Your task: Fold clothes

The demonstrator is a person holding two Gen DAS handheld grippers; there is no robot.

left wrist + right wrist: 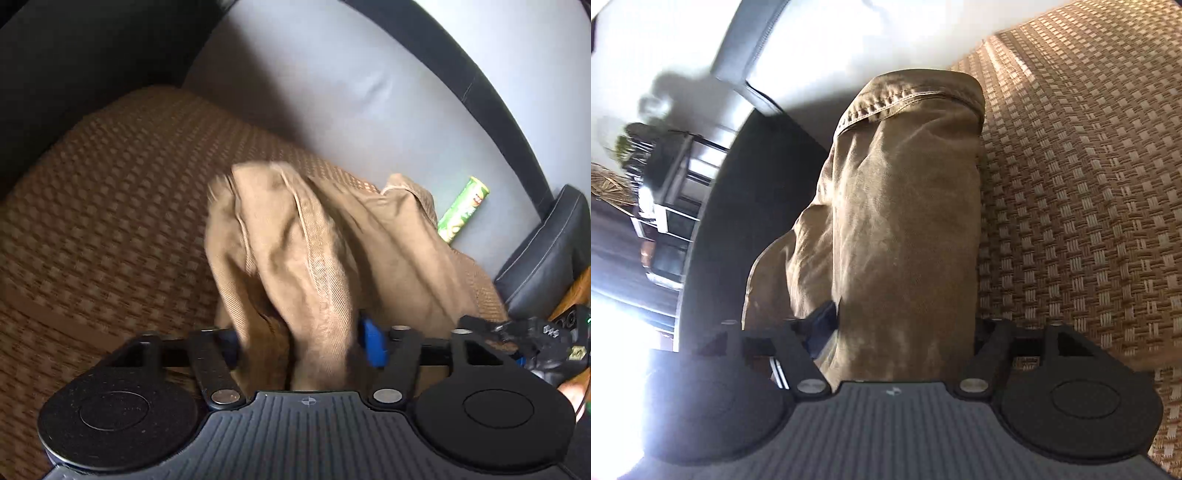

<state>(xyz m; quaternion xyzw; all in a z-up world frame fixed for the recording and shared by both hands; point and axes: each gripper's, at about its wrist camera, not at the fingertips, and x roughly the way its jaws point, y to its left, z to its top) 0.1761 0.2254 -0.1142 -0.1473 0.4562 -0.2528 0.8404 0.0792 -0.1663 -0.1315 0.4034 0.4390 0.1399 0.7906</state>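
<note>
- A tan garment [303,243], made of thick twill cloth with stitched seams, hangs bunched above a woven brown seat cover [110,206] on a sofa
- In the left wrist view, the left gripper [299,347] has its two fingers closed in on a thick fold of the garment; a blue finger pad [373,341] presses against the right side of the cloth, and the other finger is mostly hidden by it
- The cloth rises from that grip and drapes away toward the sofa back [332,92], which is pale grey with a dark edge
- A green tube-shaped snack can [463,210] lies against the sofa back, just beyond the garment's far edge
- At the right edge of the same view, the right gripper [524,336] shows only in part, blurred, next to a dark cushion [546,251]
- In the right wrist view, the right gripper [901,332] also clamps the garment [897,206], which fills the space between its fingers; one blue finger pad [823,314] shows at the left of the cloth
- A hemmed, stitched edge [905,98] of the garment sits at the far end, over the woven seat cover [1089,184]
- To the left, the room is blurred and very bright
</note>
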